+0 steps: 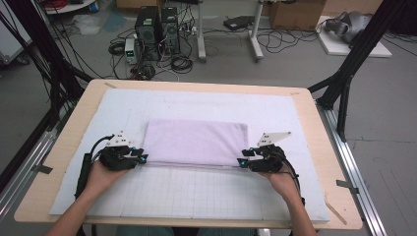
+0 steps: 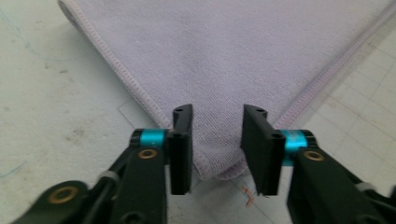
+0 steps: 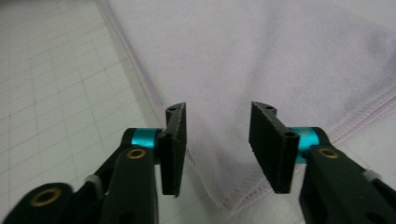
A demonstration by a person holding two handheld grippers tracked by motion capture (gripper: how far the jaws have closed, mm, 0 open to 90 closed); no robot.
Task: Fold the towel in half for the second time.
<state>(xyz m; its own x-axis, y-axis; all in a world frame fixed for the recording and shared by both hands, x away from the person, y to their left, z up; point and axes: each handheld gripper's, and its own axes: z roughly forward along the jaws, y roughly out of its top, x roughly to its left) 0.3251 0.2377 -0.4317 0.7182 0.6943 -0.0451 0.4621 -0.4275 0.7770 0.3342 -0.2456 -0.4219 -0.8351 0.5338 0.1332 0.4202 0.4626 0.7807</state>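
- A light purple towel (image 1: 196,142) lies folded flat in the middle of the white mat (image 1: 196,196) on the table (image 1: 314,128)
- The left gripper (image 1: 143,158) sits at the towel's near left corner, and its jaws are spread apart
- In the left gripper view, that corner (image 2: 219,158) lies between the jaws, but the pads do not press it
- The right gripper (image 1: 241,162) sits at the near right corner, jaws spread too
- In the right gripper view, that corner (image 3: 229,186) lies loose between the jaws

high view overhead looking forward and down, gripper views super close, all sharing the folded lilac terry towel (image 1: 196,142)
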